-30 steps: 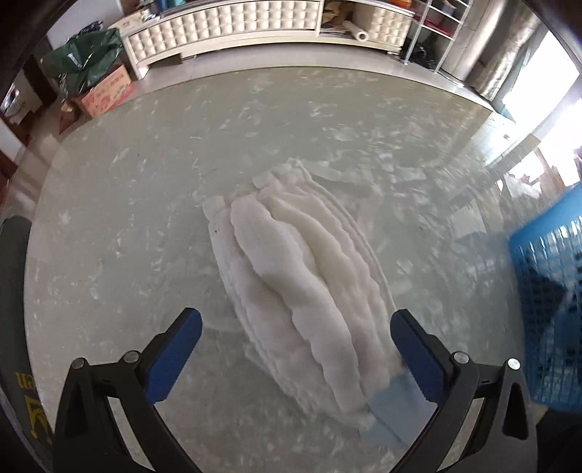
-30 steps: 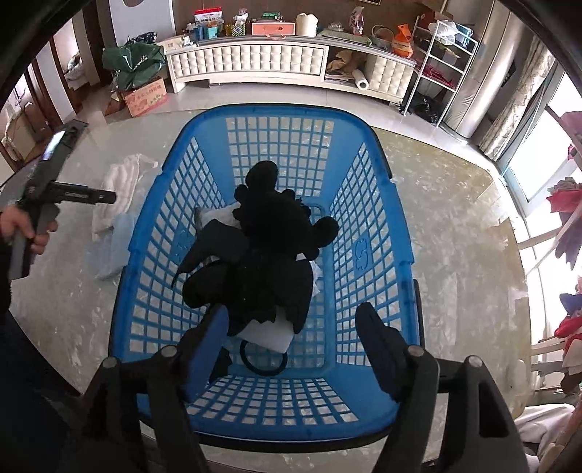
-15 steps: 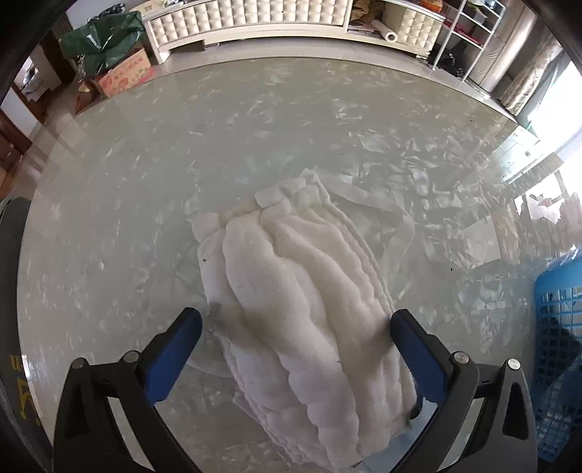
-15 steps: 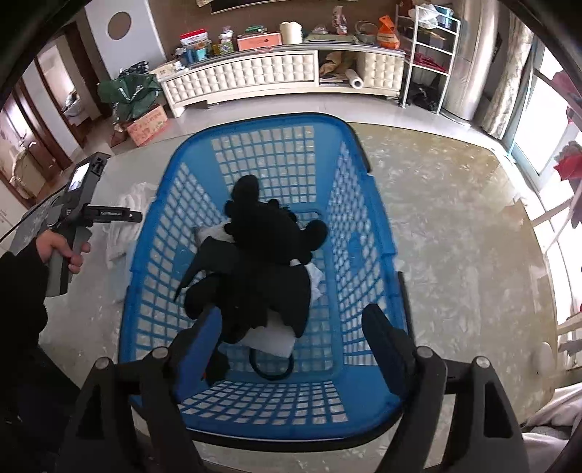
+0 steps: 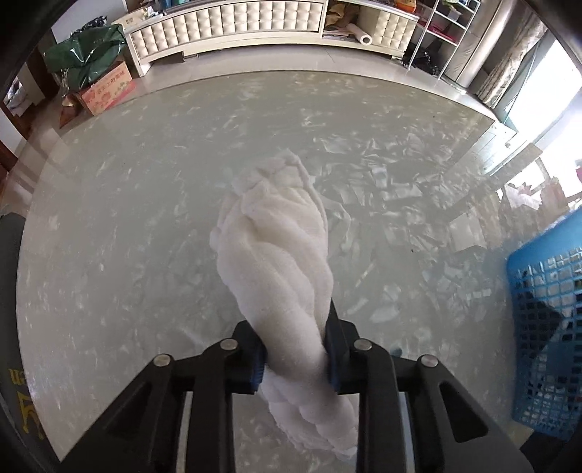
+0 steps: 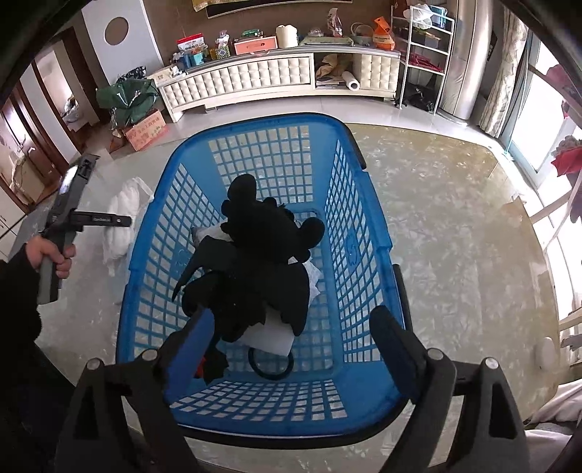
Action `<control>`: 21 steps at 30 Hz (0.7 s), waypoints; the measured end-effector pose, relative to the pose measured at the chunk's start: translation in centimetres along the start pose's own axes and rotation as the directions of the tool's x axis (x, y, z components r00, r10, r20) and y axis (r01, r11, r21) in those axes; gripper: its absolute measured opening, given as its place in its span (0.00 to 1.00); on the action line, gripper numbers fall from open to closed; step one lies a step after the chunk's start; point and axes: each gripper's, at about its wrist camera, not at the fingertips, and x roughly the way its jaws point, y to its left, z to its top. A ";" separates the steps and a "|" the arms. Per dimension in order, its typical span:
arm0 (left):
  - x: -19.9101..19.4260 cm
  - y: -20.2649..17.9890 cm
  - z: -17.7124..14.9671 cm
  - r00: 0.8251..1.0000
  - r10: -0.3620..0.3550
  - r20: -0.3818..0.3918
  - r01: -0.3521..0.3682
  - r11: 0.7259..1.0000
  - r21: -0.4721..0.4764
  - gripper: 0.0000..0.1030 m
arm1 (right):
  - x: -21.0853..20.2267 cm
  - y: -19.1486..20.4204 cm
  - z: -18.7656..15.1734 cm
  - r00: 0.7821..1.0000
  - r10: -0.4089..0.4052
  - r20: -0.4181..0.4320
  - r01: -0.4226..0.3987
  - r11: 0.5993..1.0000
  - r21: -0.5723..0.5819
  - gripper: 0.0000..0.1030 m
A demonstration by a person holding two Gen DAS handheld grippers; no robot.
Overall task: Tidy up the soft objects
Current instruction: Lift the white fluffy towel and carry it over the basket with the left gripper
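hand-held gripper [image 5: 295, 349]: left one, jaws closed tight on white cloth, pinching it near its close end
white cloth [image 5: 280, 265]: bunched, fluffy, stretches forward from the jaws; short tail hangs out behind them
worktop [image 5: 127, 218]: pale, glossy, marbled, under the cloth
blue basket [image 5: 545, 327]: far right of gripper, lattice wall, dark item inside
background: tufted white cabinet [image 5: 225, 18] ahead, cardboard box [image 5: 107, 91] front-left
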 end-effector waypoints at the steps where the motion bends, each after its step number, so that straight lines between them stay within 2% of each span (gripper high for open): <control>1: -0.2 0.0 -0.3 1.000 -0.007 0.002 0.007 1.000 -0.003 0.23 | 0.0 0.0 0.0 1.000 -0.009 0.001 0.009 1.000 -0.005 0.85; 3: -0.9 0.2 -0.9 1.000 -0.014 0.012 0.014 1.000 0.001 0.23 | 0.1 0.0 -0.1 1.000 -0.016 0.001 0.016 1.000 -0.011 0.88; 10: -8.1 0.9 -2.3 0.991 -0.083 0.105 0.081 0.996 0.024 0.23 | -0.1 0.0 -0.1 1.000 -0.014 0.006 0.014 1.000 -0.007 0.90; 15: -15.3 0.0 -2.9 0.968 -0.136 0.213 0.120 0.989 0.084 0.23 | -1.1 -0.3 -0.2 0.999 0.000 0.036 0.000 1.000 0.006 0.90; 16: -16.7 -0.4 -3.1 0.963 -0.141 0.230 0.121 0.988 0.097 0.23 | -1.6 -0.3 -0.3 0.999 -0.004 0.050 0.004 1.000 0.006 0.91; 18: -19.0 -1.6 -3.4 0.952 -0.151 0.264 0.120 0.984 0.132 0.23 | -2.5 -0.3 -0.4 0.997 -0.021 0.080 0.020 1.000 0.008 1.00; 21: -21.9 -3.0 -3.7 0.936 -0.181 0.302 0.133 0.976 0.173 0.23 | -3.6 -0.3 -0.5 0.994 -0.021 0.109 0.020 1.000 0.010 1.00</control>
